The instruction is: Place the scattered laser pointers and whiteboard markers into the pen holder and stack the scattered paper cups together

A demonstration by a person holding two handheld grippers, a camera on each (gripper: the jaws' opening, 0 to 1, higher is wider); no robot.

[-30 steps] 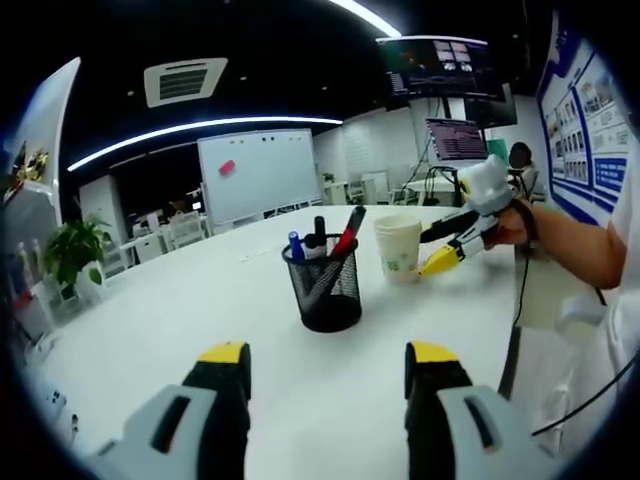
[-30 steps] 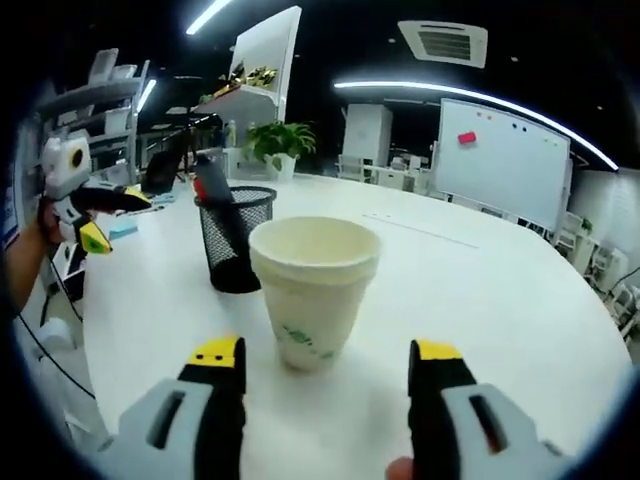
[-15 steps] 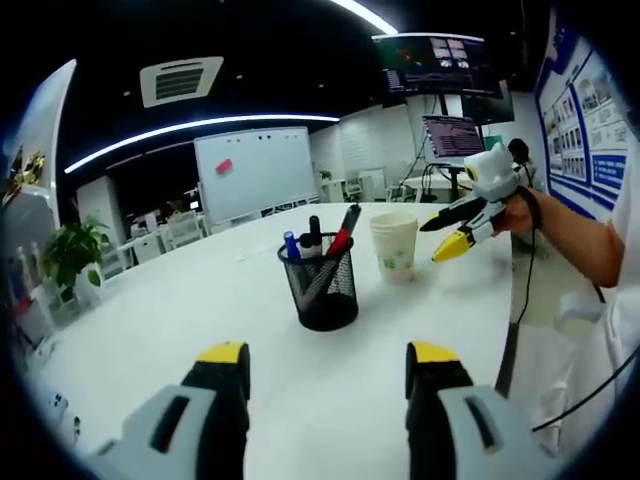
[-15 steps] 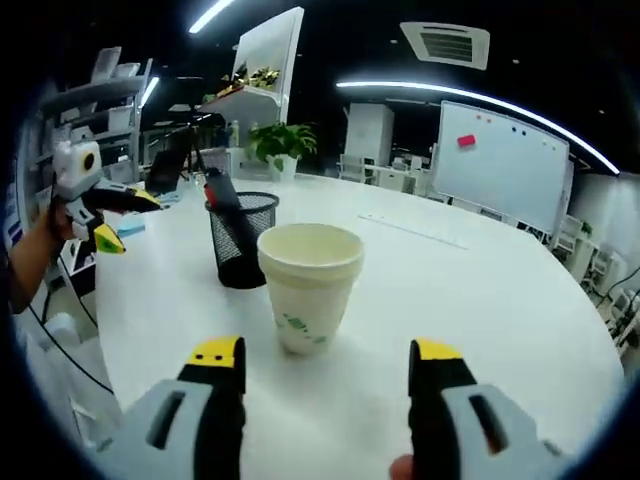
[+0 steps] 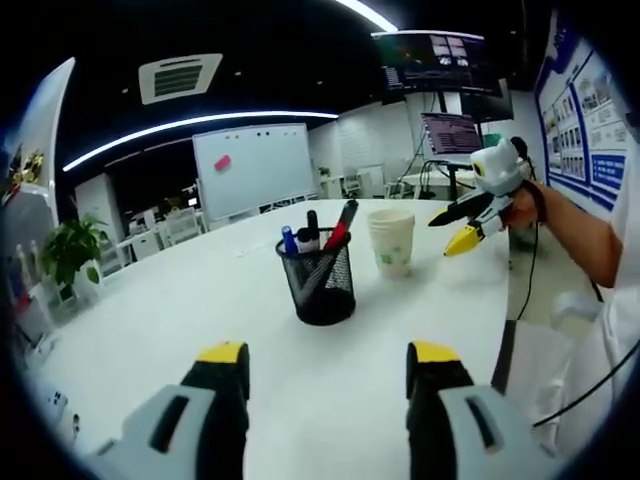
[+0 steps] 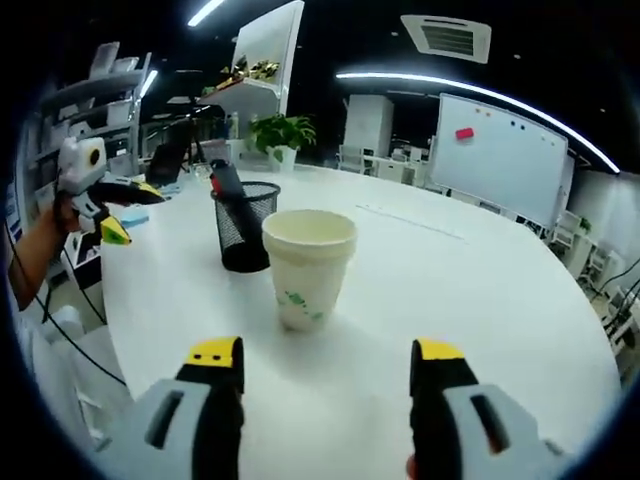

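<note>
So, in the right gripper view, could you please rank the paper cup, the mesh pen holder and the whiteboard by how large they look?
1. Whiteboard, though it stands far off across the room.
2. Paper cup, nearest the camera, which flatters it.
3. Mesh pen holder, slightly smaller-looking but farther back, so cup versus holder is unsure.

Materials before my claws
Black wire-mesh pen holder, matt paper cups, smooth white table.
</note>
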